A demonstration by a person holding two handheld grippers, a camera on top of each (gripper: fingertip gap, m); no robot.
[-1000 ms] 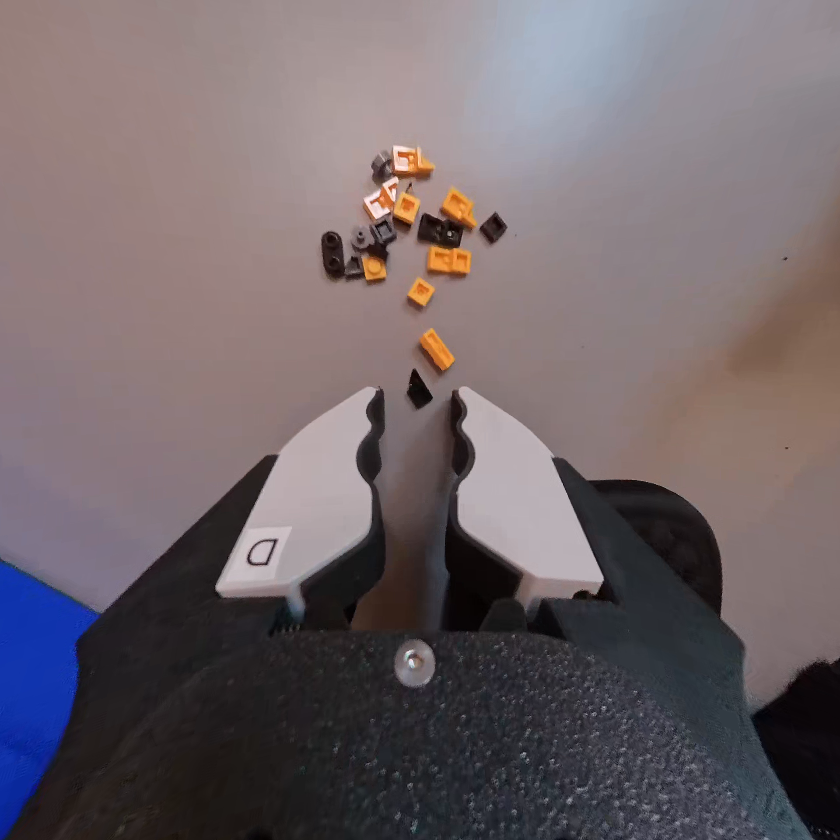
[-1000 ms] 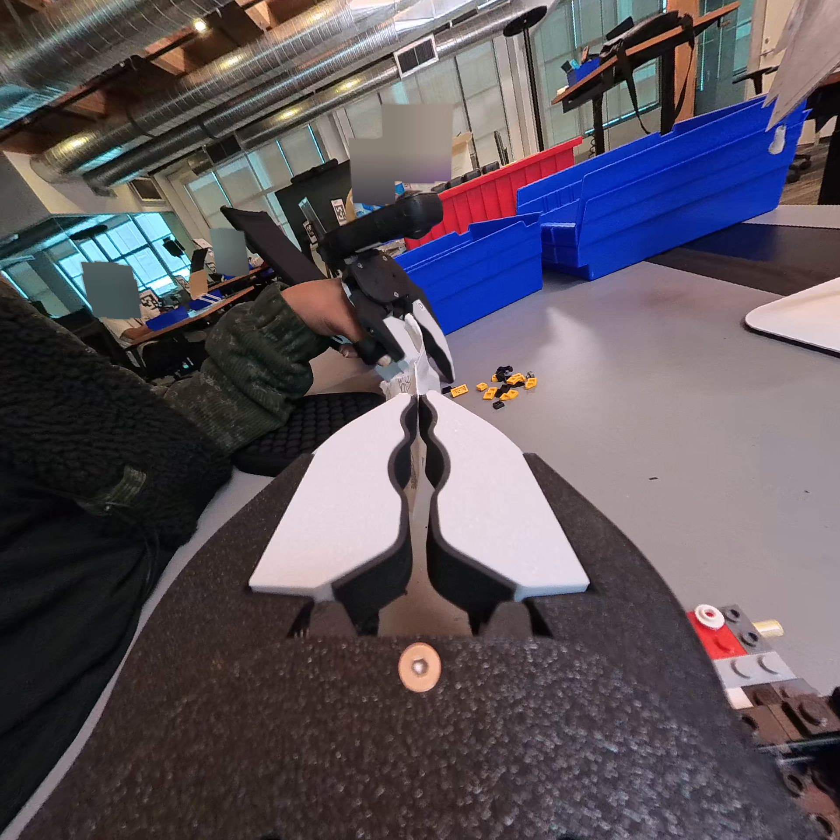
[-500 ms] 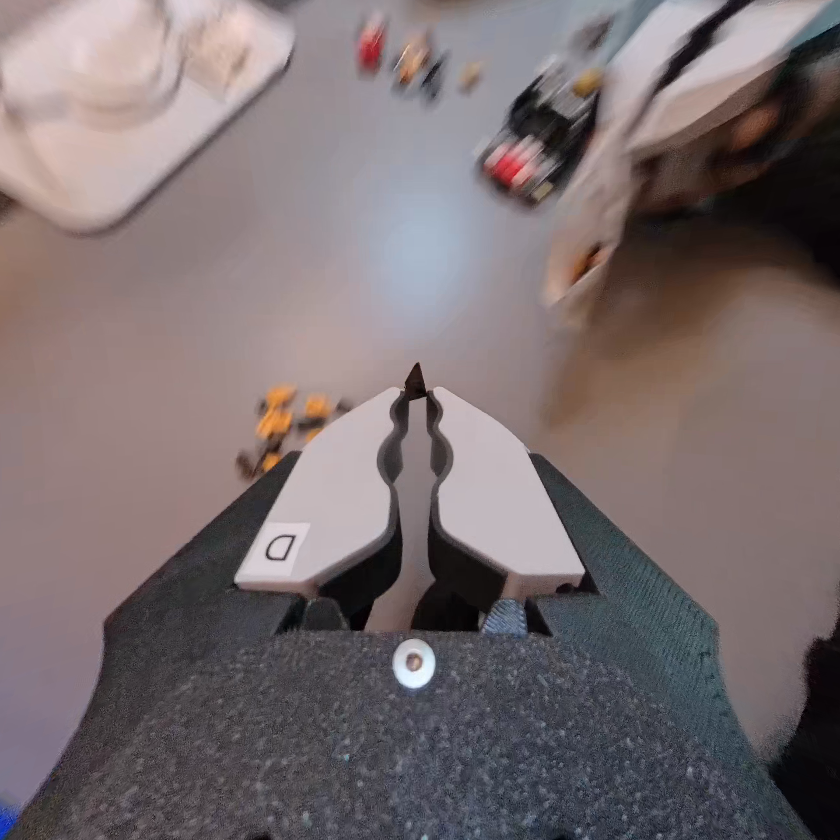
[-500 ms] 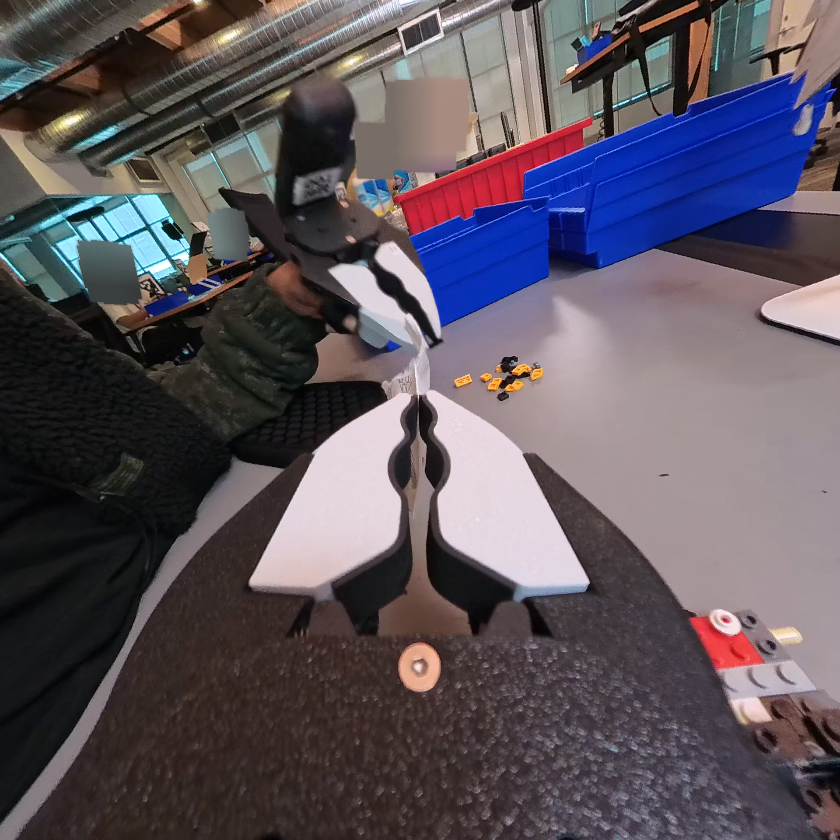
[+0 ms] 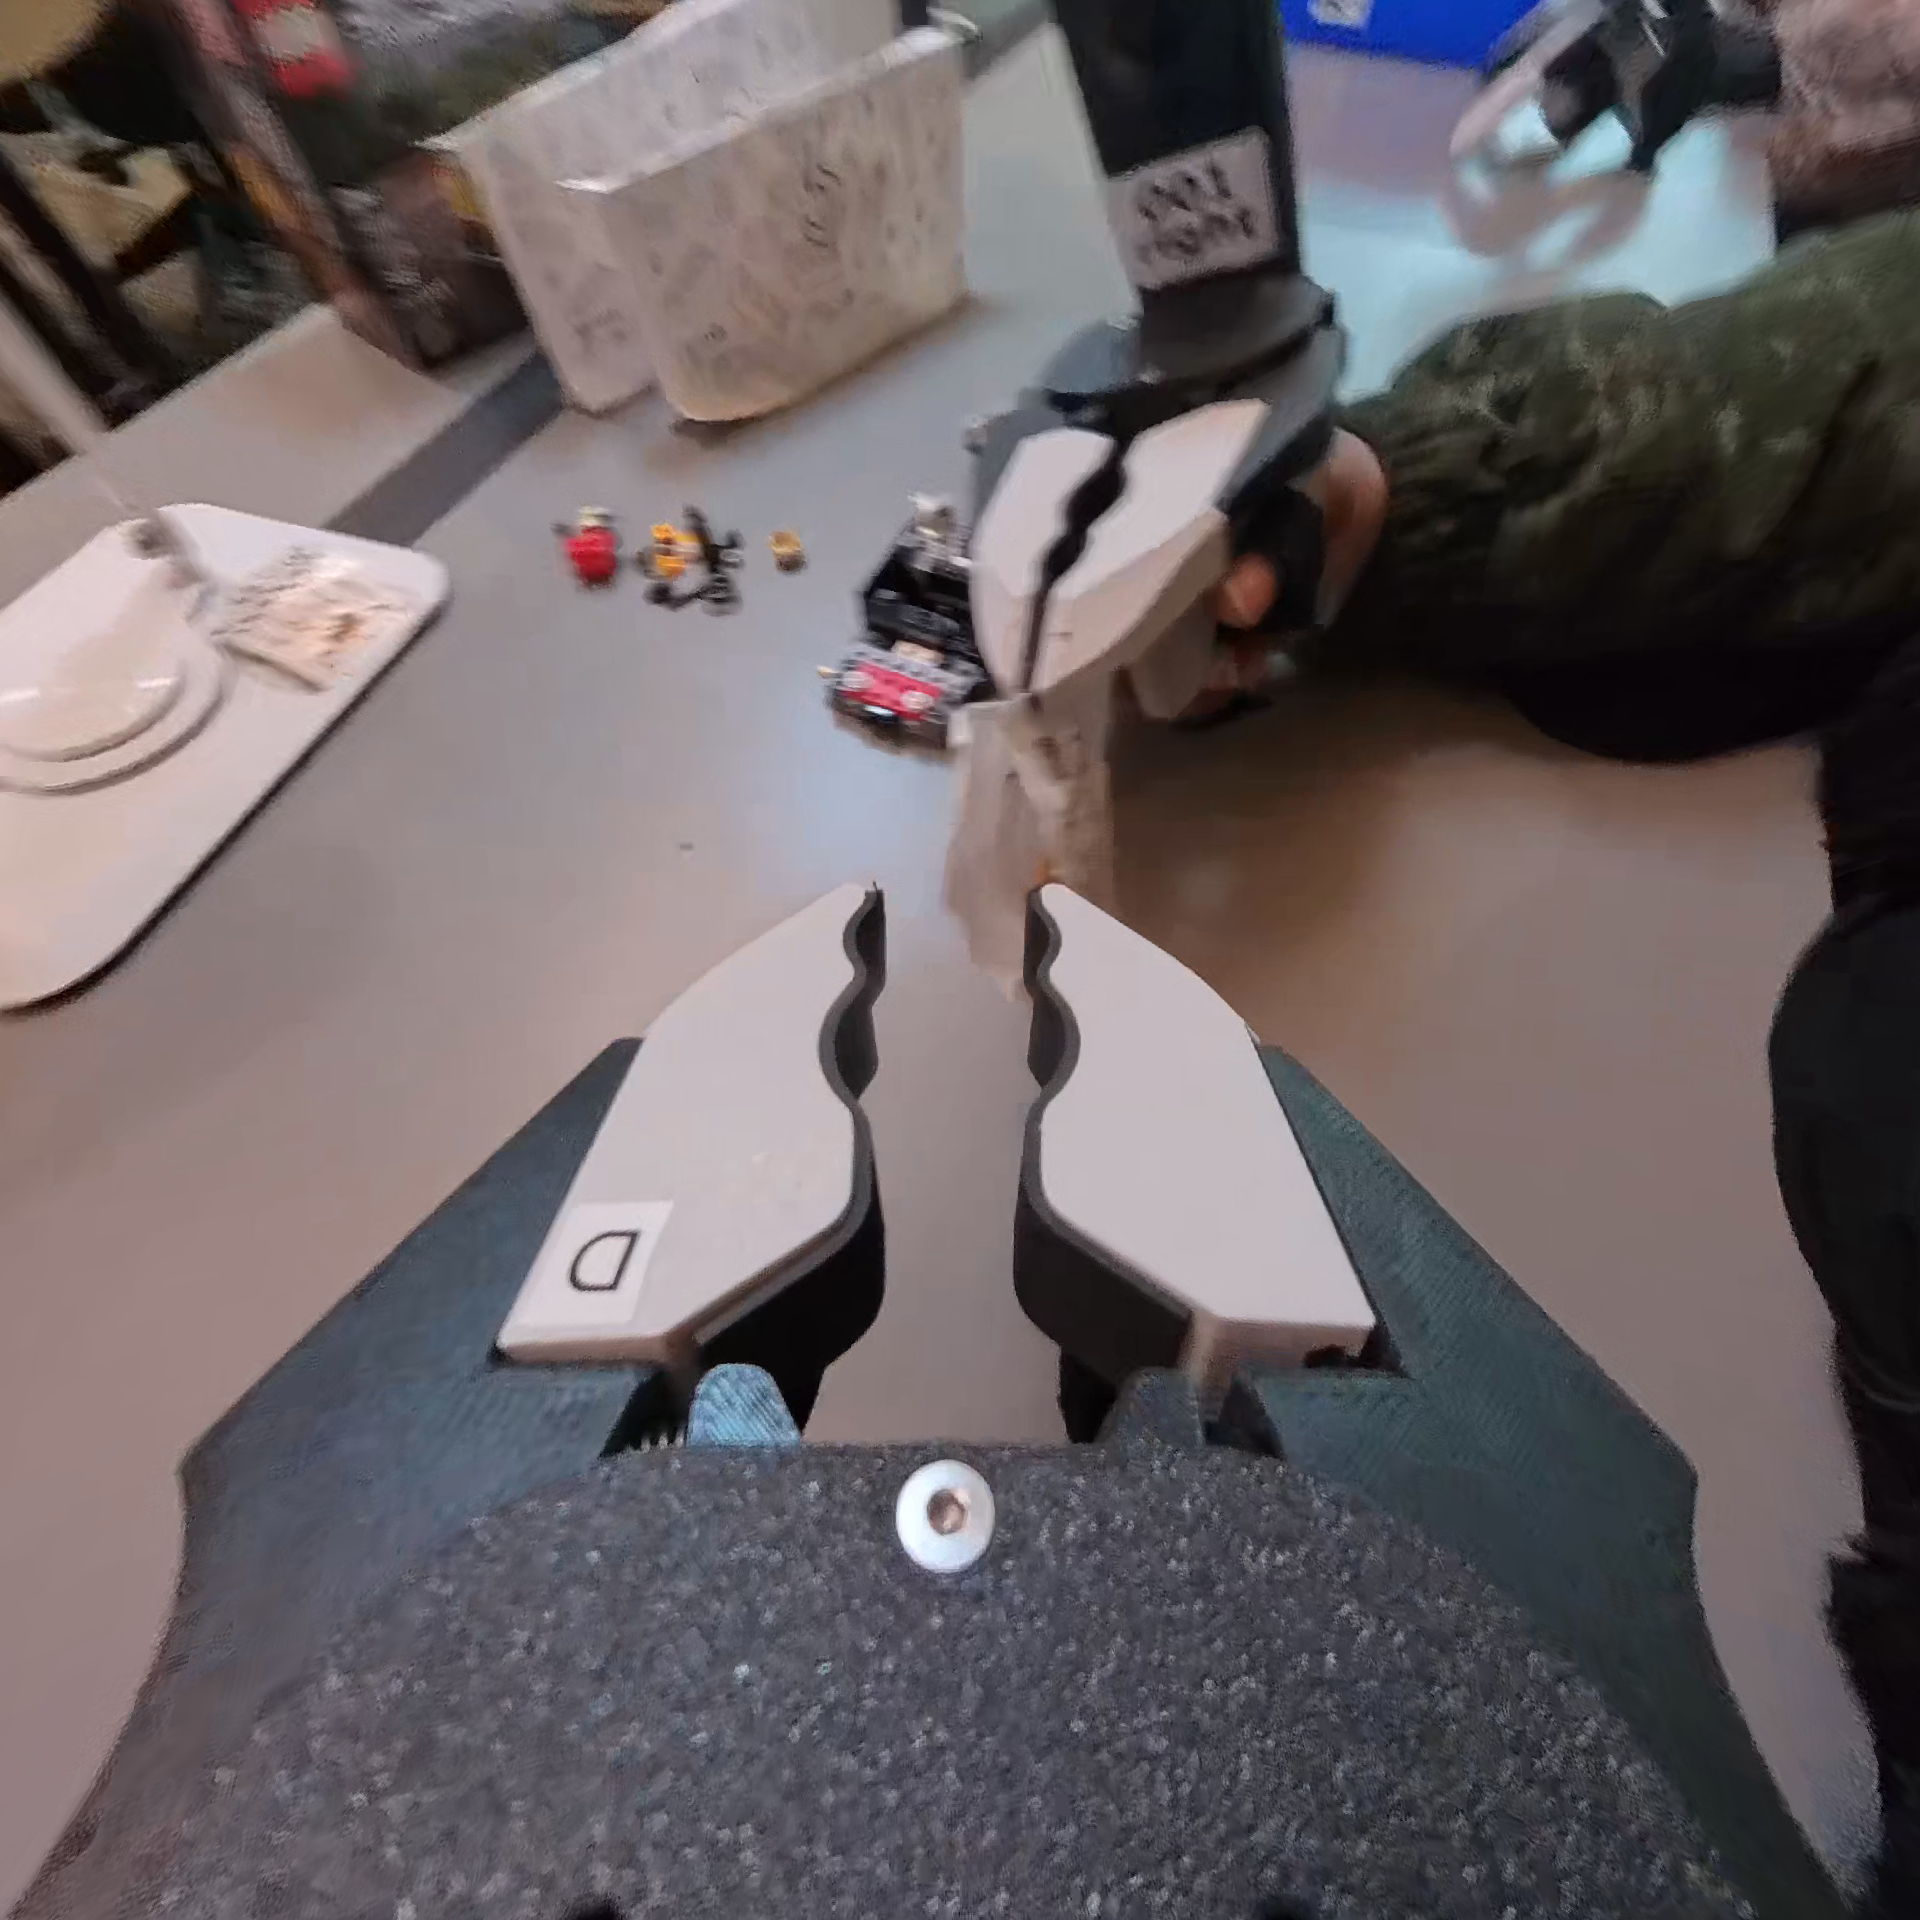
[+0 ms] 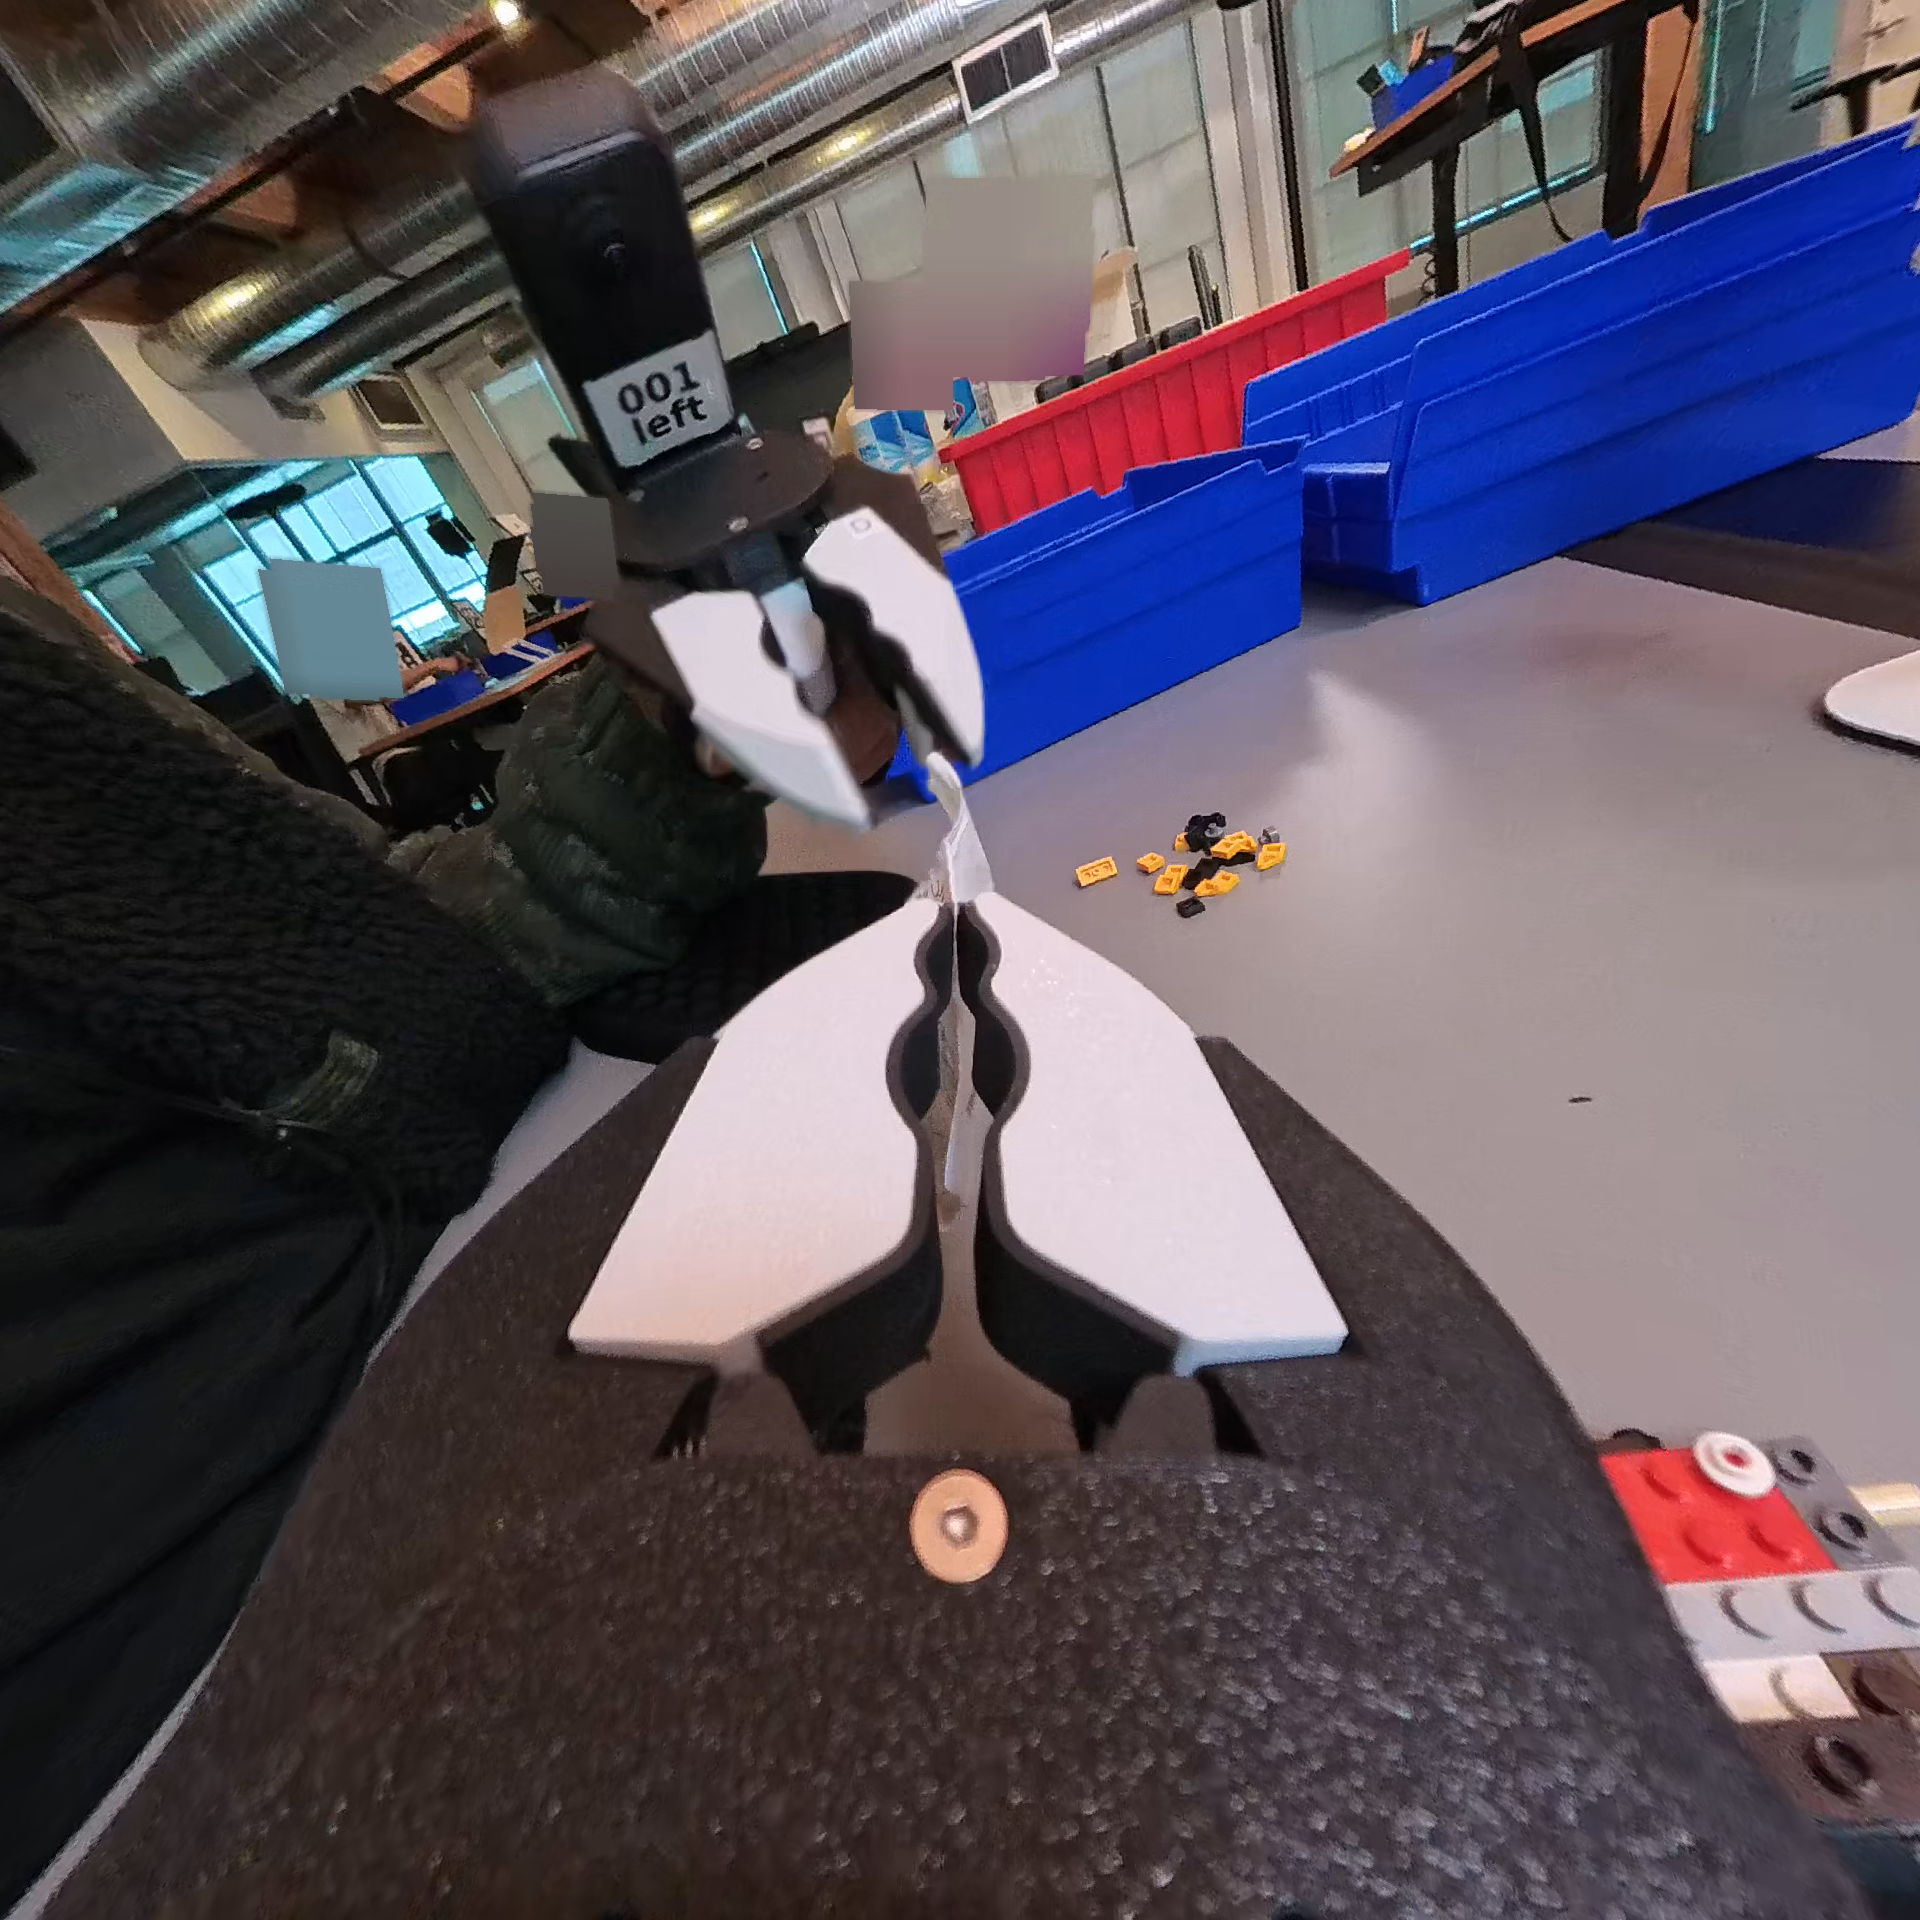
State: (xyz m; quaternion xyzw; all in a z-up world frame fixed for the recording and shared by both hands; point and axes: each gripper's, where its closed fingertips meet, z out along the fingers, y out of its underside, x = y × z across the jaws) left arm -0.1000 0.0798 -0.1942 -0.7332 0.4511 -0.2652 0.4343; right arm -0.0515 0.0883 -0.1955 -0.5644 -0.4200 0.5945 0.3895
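Observation:
My right gripper [image 6: 956, 914] is shut on a small clear plastic bag [image 6: 961, 852] and holds it upright above the grey table [image 6: 1455, 935]. In the left wrist view the right gripper [image 5: 1023, 686] points down with the bag [image 5: 1023, 821] hanging from its tips. My left gripper [image 5: 958, 899] is open, and the bag's free end lies just inside its right finger [image 5: 1101, 997]. Nothing is pinched between the pads. In the right wrist view the left gripper [image 6: 914, 784] hovers over the bag's top end with its jaws apart.
A pile of small orange and black bricks [image 6: 1210, 862] lies on the table. Blue bins [image 6: 1132, 613] and a red bin [image 6: 1174, 384] stand behind. A part-built brick model [image 5: 914, 665], loose pieces [image 5: 675, 551], a white tray [image 5: 156, 727] and a green sleeve [image 5: 1610, 499] lie ahead. There is about 6 centimetres between the tips of the two grippers.
My left gripper shut on a small black wedge brick from the table, lifted it and swung over to the bag. Now its jaws stand apart and the black brick is out of sight. The right gripper kept still.

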